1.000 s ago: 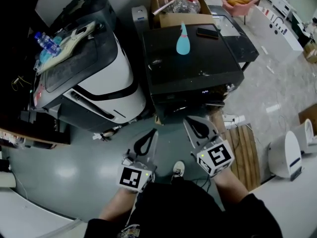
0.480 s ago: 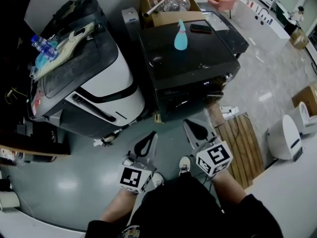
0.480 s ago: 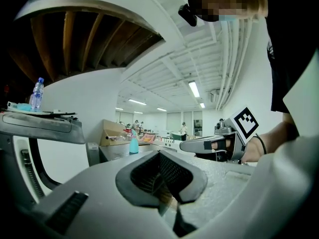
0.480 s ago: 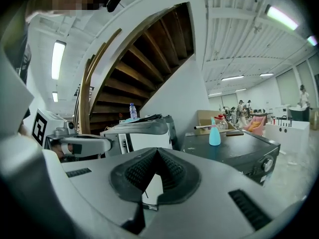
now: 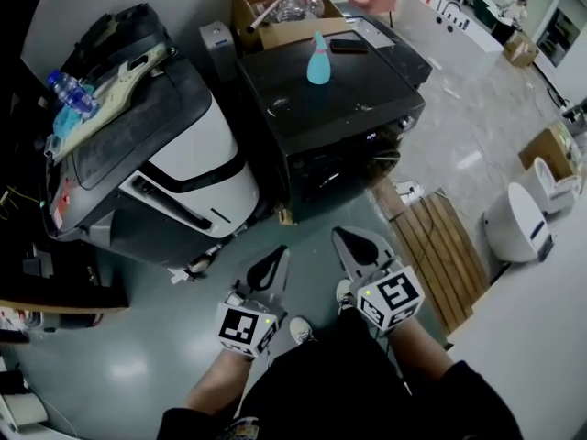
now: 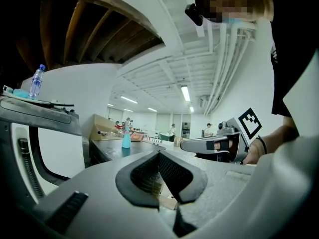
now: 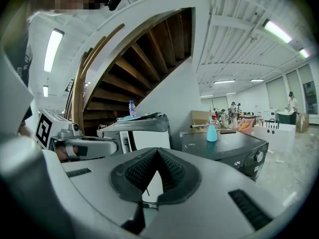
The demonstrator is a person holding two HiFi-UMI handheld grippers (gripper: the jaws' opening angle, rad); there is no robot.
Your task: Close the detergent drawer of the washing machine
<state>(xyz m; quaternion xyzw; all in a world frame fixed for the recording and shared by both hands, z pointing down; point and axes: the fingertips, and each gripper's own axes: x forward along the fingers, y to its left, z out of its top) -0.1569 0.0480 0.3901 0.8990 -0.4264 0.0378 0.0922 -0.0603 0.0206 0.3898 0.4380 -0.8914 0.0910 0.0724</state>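
The black washing machine (image 5: 330,108) stands ahead with a blue bottle (image 5: 318,60) and a phone (image 5: 348,47) on its lid. Its front control strip (image 5: 371,140) faces me; in the right gripper view the strip's dial (image 7: 258,157) shows, but I cannot make out the detergent drawer. My left gripper (image 5: 275,257) and right gripper (image 5: 347,236) hang side by side over the grey floor, short of the machine's front. Both are shut with nothing between the jaws (image 6: 159,153) (image 7: 157,151). Each gripper view shows the other gripper beside it.
A large white-and-black machine (image 5: 165,154) stands left of the washer, with a water bottle (image 5: 69,88) on top. Behind it is a cardboard box (image 5: 275,12). A wooden pallet (image 5: 431,246) and a white device (image 5: 518,223) lie to the right.
Both grippers stay shut and have drawn slightly back from the washer's front. The washer has slid up and left in the head view, and the person's shoes show more.
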